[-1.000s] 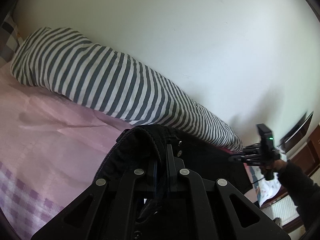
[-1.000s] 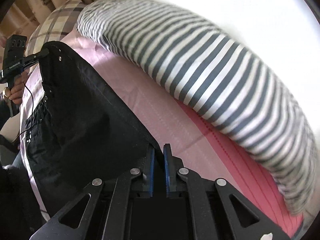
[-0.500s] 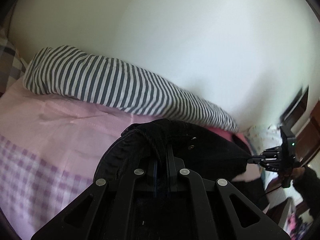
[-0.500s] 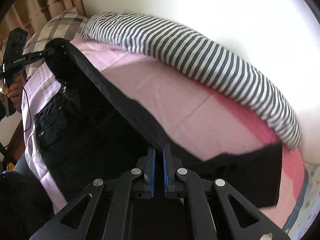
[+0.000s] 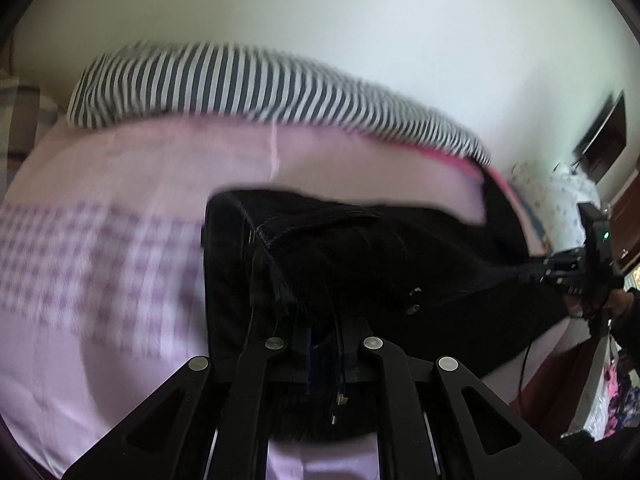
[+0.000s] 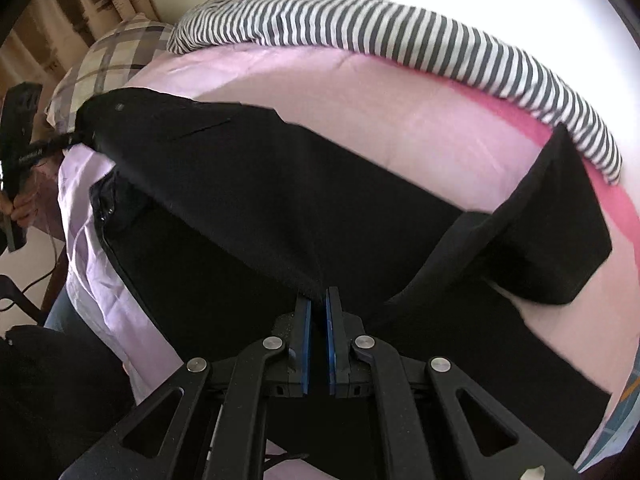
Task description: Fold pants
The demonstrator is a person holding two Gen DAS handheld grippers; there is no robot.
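The black pants (image 6: 280,200) hang stretched between both grippers over a pink bed sheet (image 6: 360,92). My left gripper (image 5: 320,320) is shut on the waistband end of the pants (image 5: 360,256). My right gripper (image 6: 316,300) is shut on the upper edge of a pant leg. The leg ends (image 6: 560,240) lie folded on the sheet at the right. The right gripper also shows in the left wrist view (image 5: 536,272), and the left gripper in the right wrist view (image 6: 68,142), each pinching black cloth.
A long grey-and-white striped bolster (image 6: 400,32) lies along the white wall at the far side of the bed. A plaid pillow (image 6: 108,56) sits at the bed's left end. The sheet has a purple checked band (image 5: 80,256). Dark wood furniture (image 5: 604,140) stands beyond the bed.
Both grippers have pulled back and lowered with the pants. The pants now stretch lower over the sheet, and the leg ends have come to lie on the bed.
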